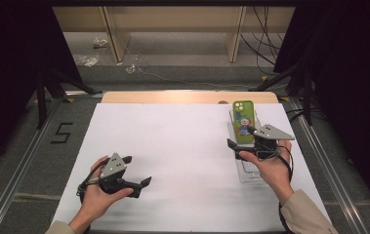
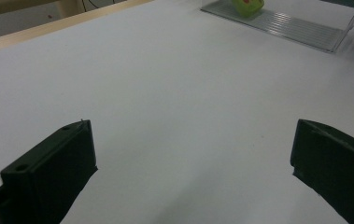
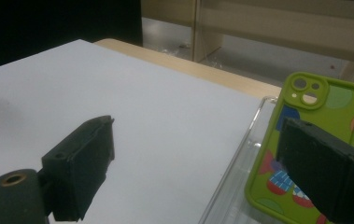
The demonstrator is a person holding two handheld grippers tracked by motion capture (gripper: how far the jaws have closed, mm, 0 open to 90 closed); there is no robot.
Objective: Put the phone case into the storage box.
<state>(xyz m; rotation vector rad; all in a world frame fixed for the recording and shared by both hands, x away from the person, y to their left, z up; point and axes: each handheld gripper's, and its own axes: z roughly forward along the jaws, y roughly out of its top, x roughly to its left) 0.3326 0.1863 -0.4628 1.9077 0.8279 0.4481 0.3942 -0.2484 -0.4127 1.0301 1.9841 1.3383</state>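
High view: a wide white-covered counter with a pale wooden far edge takes up most of the scene, bare across its left and centre, presumably kept open as working room. Toward the right side sits a clear ribbed plastic stand, a shallow transparent tray with a raised lip; its slope looks meant to prop something up for display. Leaning in it is a bright green phone case with a cartoon print and camera cut-outs, back facing the person, tilted up and away, its foot resting low in the stand. In the right gripper view the case stands just beyond the far jaw, which overlaps its lower part; whether that jaw touches it cannot be told. The right tool is held by the person's right hand over the stand with jaws spread wide, gripping nothing, likely poised to take or steady the case by its edges. The left tool, in the left hand, hovers low over bare counter near the front left, well apart from the stand, jaws also parted and empty, probably parked out of the way; the left gripper view catches the stand far off.
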